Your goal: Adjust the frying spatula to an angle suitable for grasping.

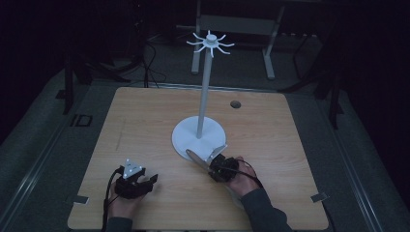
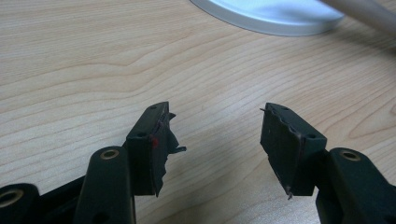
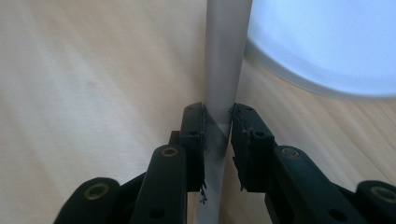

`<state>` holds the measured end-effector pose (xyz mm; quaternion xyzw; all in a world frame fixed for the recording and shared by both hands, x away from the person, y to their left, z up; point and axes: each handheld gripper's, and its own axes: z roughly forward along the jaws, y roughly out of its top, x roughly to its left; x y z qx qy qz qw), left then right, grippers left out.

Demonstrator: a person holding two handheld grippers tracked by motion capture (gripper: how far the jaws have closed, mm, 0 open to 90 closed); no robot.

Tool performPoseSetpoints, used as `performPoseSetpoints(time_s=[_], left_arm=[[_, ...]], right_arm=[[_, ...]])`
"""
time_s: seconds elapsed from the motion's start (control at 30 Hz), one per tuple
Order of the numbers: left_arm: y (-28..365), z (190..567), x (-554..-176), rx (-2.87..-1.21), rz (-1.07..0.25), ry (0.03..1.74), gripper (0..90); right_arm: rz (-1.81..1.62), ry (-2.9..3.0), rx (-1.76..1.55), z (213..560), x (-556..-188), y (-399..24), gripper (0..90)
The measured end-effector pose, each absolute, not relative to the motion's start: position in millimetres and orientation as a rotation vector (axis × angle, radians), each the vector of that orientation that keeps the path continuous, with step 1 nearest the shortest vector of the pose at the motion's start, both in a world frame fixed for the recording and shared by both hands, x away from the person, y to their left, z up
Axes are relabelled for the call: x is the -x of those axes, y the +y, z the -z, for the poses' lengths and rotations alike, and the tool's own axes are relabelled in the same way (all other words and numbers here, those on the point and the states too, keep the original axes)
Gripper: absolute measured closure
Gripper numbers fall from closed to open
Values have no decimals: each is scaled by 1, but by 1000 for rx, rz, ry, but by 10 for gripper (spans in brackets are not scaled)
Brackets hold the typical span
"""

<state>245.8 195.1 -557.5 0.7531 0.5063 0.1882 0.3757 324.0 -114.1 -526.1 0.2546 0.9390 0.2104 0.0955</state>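
Observation:
A white stand rises from a round base at the table's middle, with a thin pole topped by a ring of hooks. My right gripper sits just in front of the base, shut on a long grey utensil that points left and away. In the right gripper view the jaws clamp the utensil's handle, with the base at the upper right. My left gripper rests near the front left, open. Its jaws stand wide apart over bare wood.
The wooden table has a round hole at the back right and tape marks near the front corners. A grey frame stands on the dark floor behind. The stand's base lies ahead of the left gripper.

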Motion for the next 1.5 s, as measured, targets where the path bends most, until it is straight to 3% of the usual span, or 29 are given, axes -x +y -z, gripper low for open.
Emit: performPoseSetpoints(time_s=[0.63, 1.5], left_arm=[[194, 558, -246, -1928, -476, 1299, 429], [194, 558, -246, -1927, -477, 1297, 429]], right_arm=[[-510, 2836, -871, 535, -349, -115, 725], [-731, 2690, -942, 522, -336, -135, 750]])
